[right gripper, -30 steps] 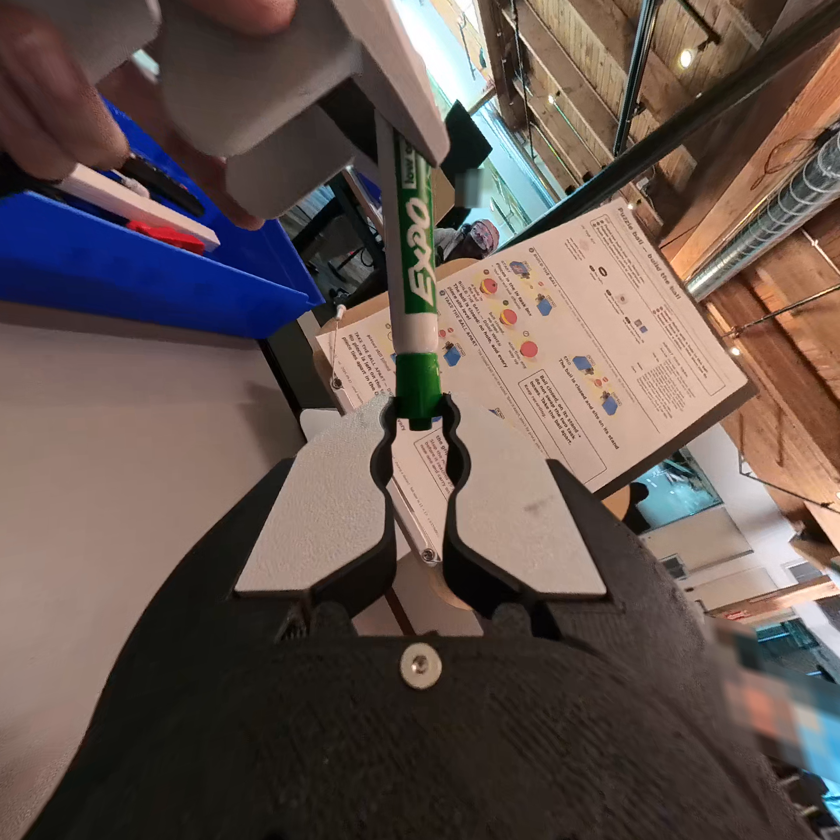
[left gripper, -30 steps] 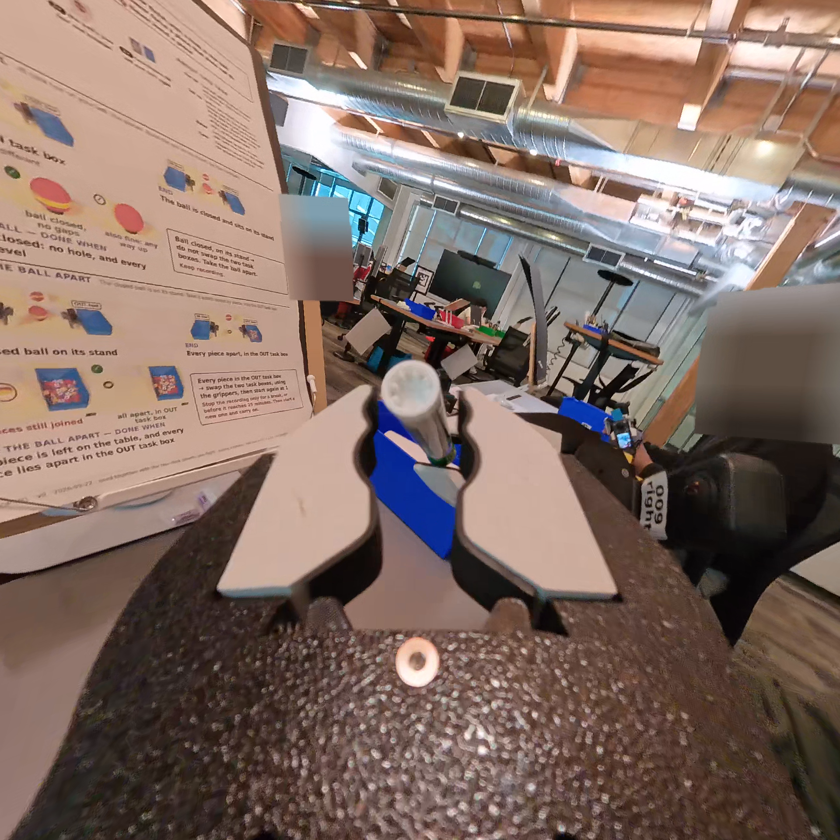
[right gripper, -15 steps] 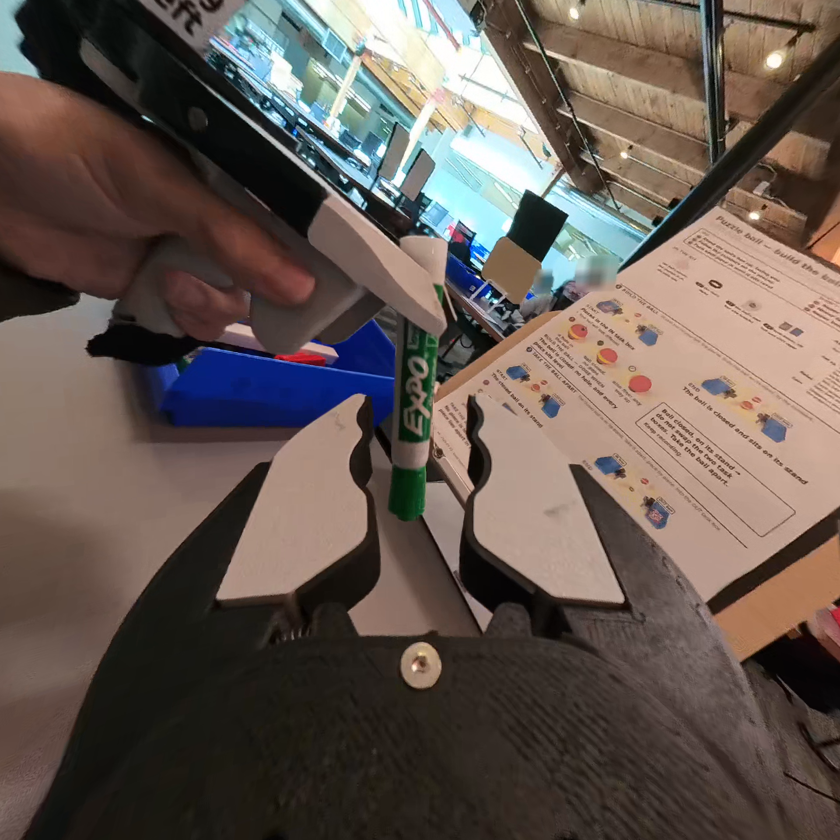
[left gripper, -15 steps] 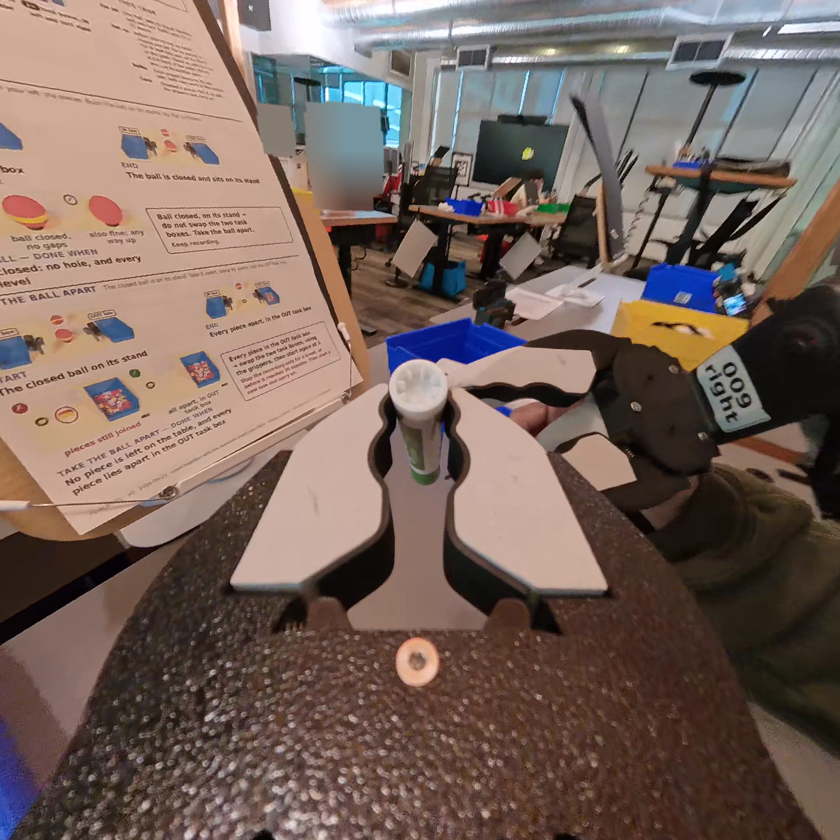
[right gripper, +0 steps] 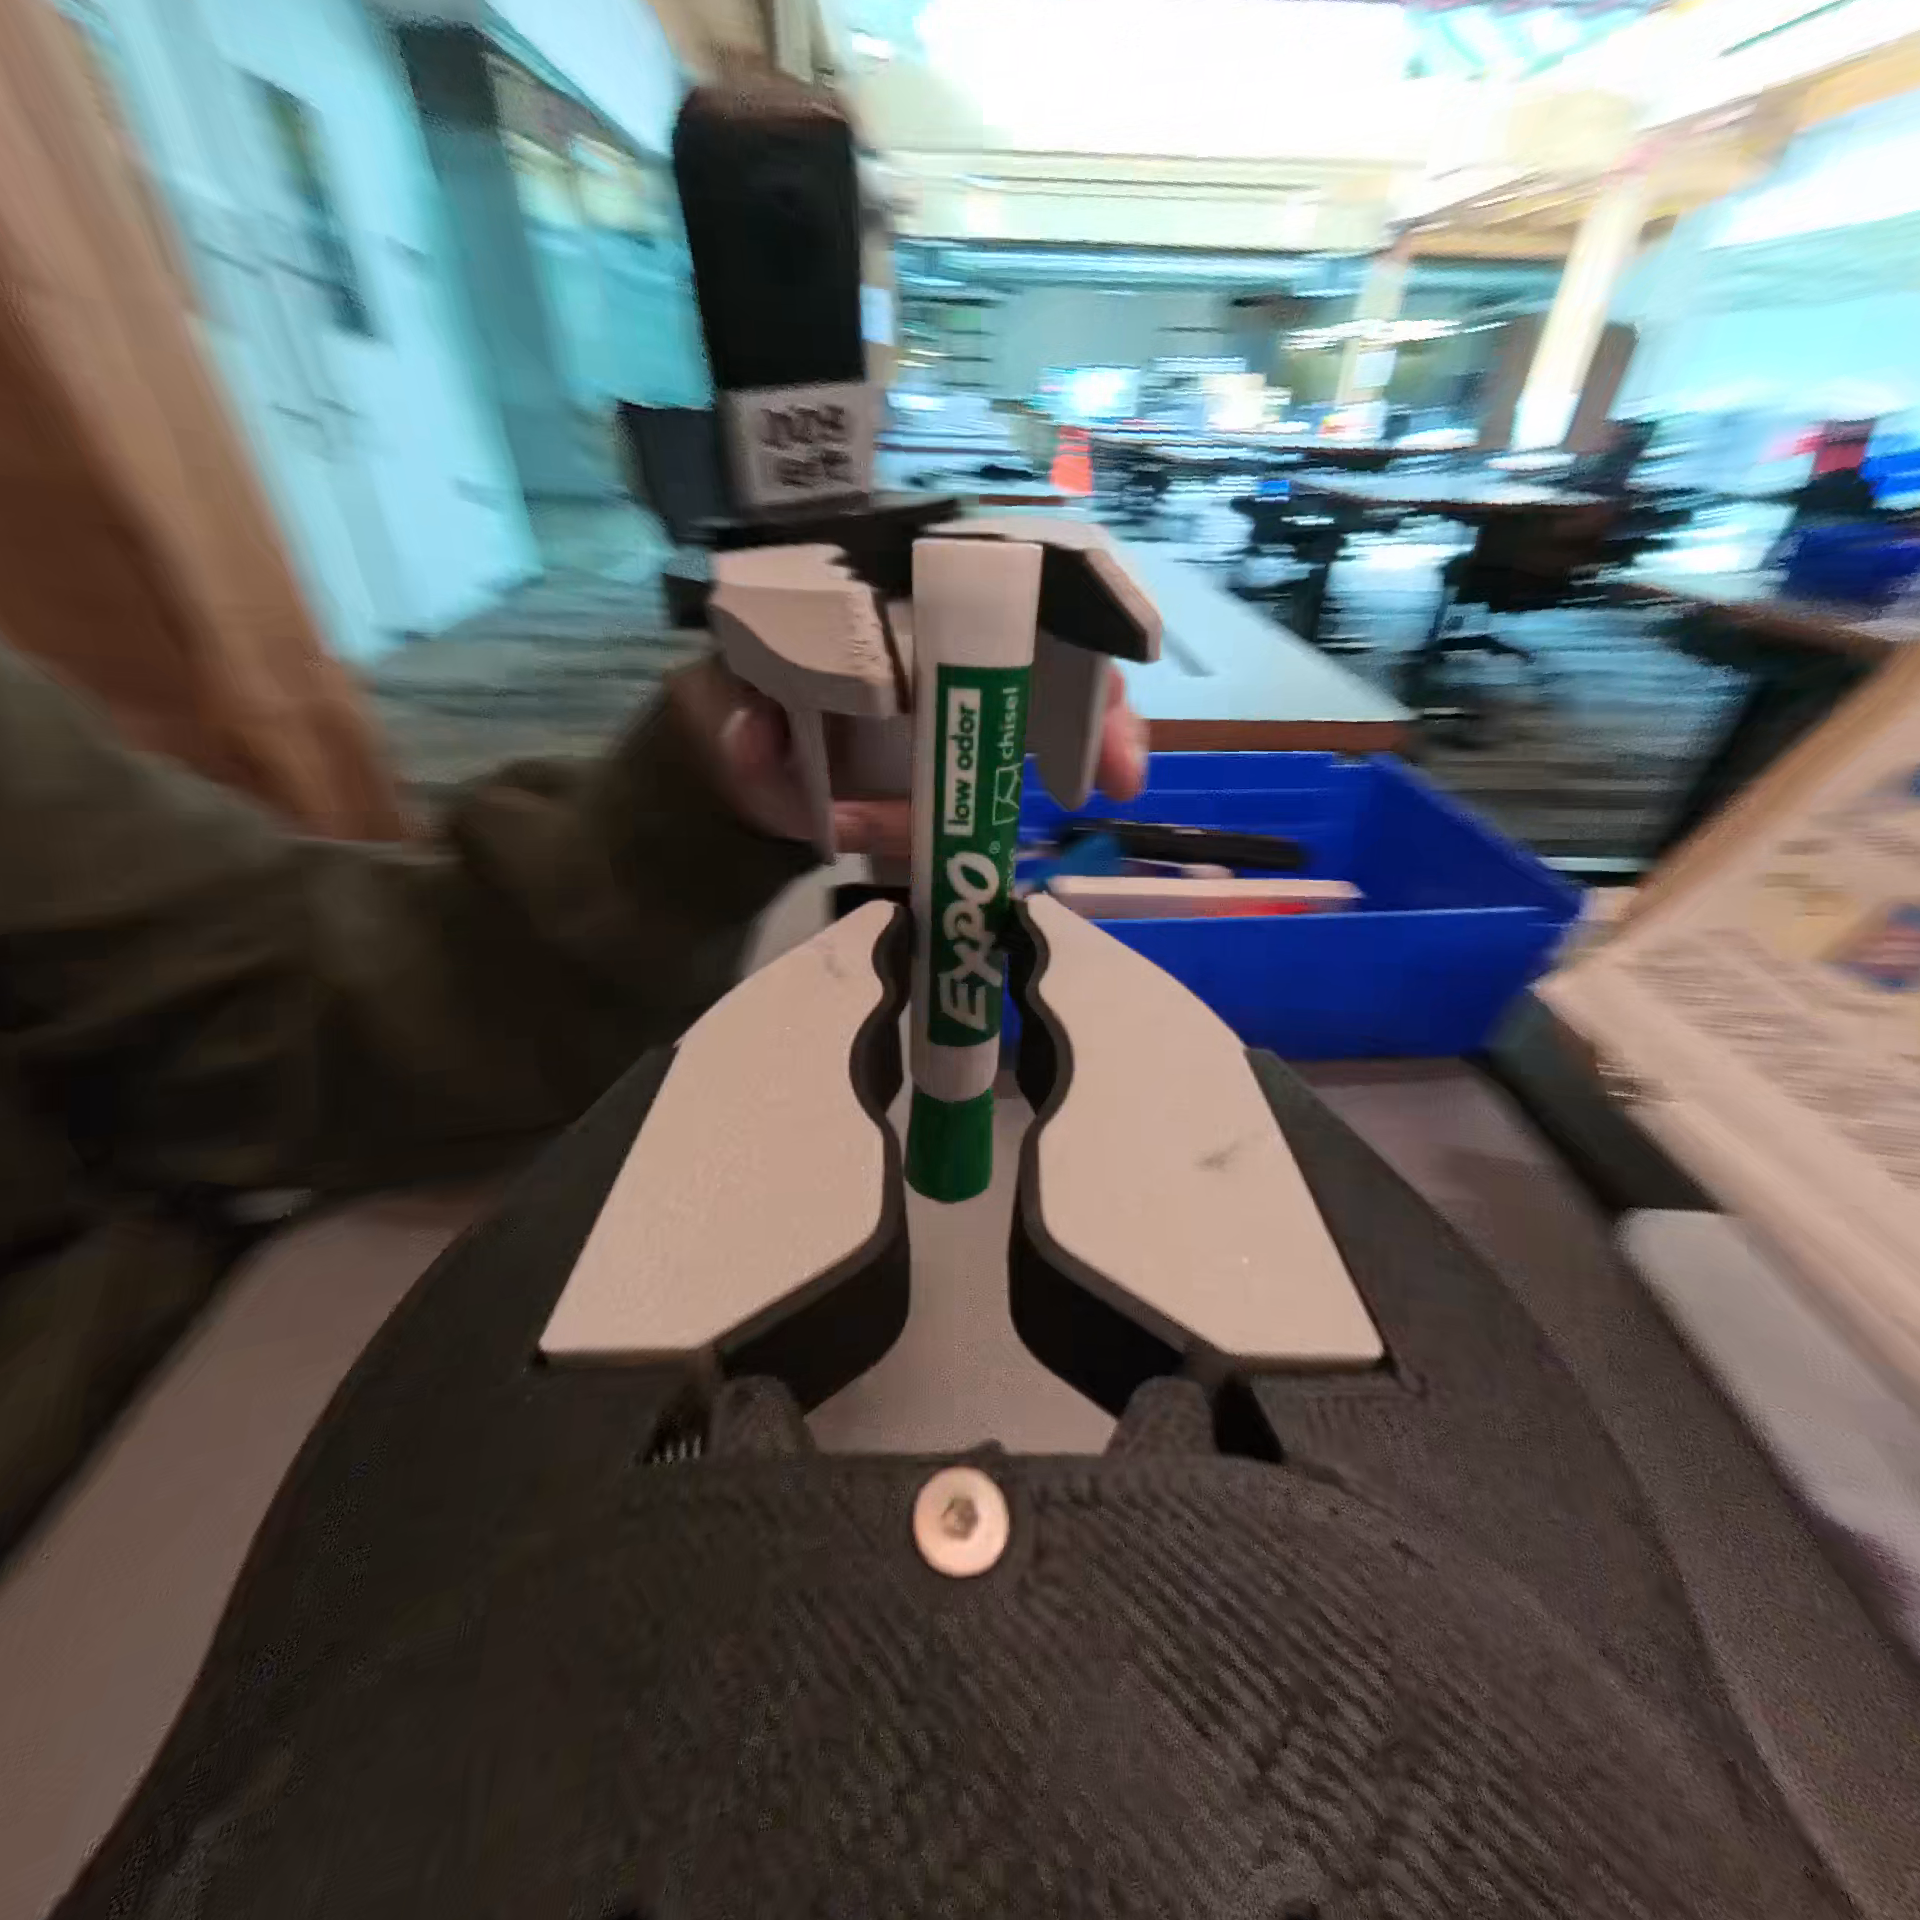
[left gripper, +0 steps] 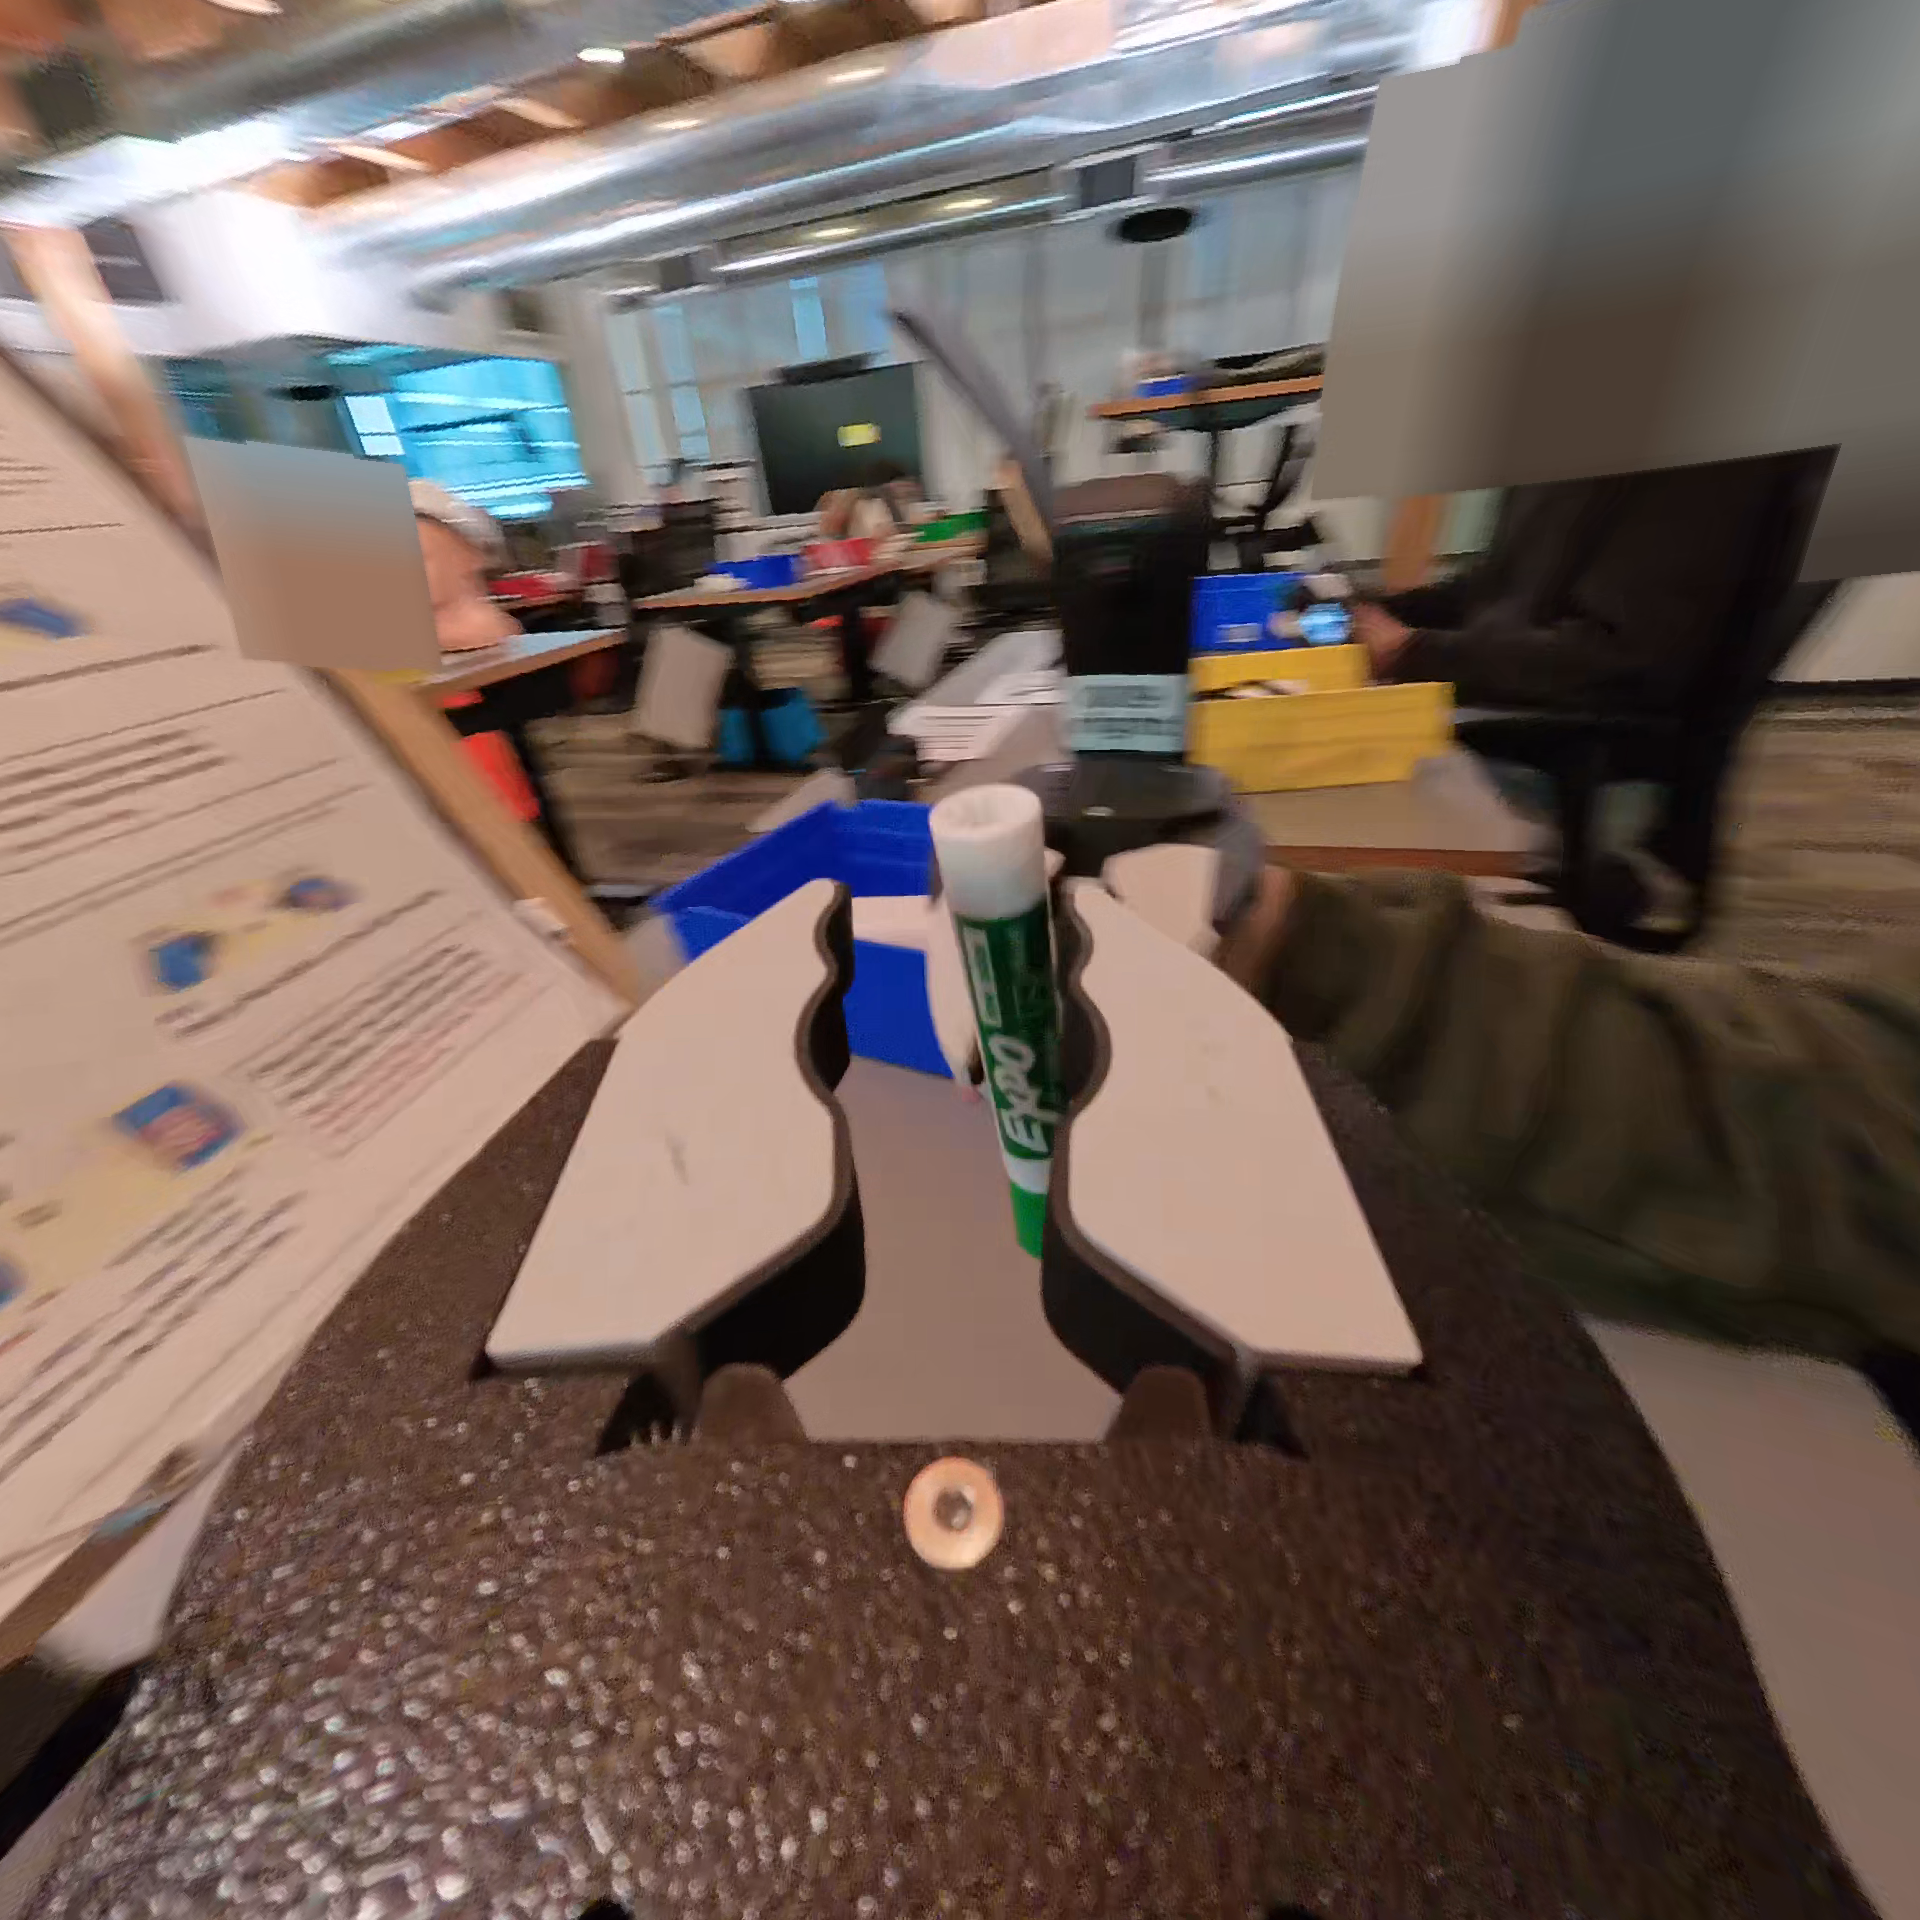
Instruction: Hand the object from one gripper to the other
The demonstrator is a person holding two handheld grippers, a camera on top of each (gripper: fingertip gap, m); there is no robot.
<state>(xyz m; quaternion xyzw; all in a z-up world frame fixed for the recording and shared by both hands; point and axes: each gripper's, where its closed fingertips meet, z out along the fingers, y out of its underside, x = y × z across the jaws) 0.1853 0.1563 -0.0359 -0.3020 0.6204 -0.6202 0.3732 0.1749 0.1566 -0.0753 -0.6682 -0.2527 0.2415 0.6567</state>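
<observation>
A green and white marker [left gripper: 1003, 997] stands upright, white end up and green cap down. In the left wrist view it sits in the wide gap of my left gripper [left gripper: 951, 914], close to the right finger, and the jaws are open. In the right wrist view my right gripper [right gripper: 961, 920] is shut on the marker [right gripper: 966, 831] at its lower barrel. The left gripper [right gripper: 935, 613] shows behind the marker's top, held by a hand, with its fingers spread. The right gripper's finger [left gripper: 1153, 883] shows just beyond the marker in the left wrist view.
A blue bin [right gripper: 1351, 966] with small parts stands on the grey table [right gripper: 104, 1558] behind the grippers. A propped instruction board [left gripper: 208, 935] stands close by. An olive sleeve [left gripper: 1610, 1091] reaches in. Yellow bins [left gripper: 1320, 727] sit farther back. The tips of one gripper are about 4 cm away from the tips of the other.
The left gripper held the marker by its white end, with the right gripper open around it. Now the right gripper has shut on the barrel and the left gripper has opened.
</observation>
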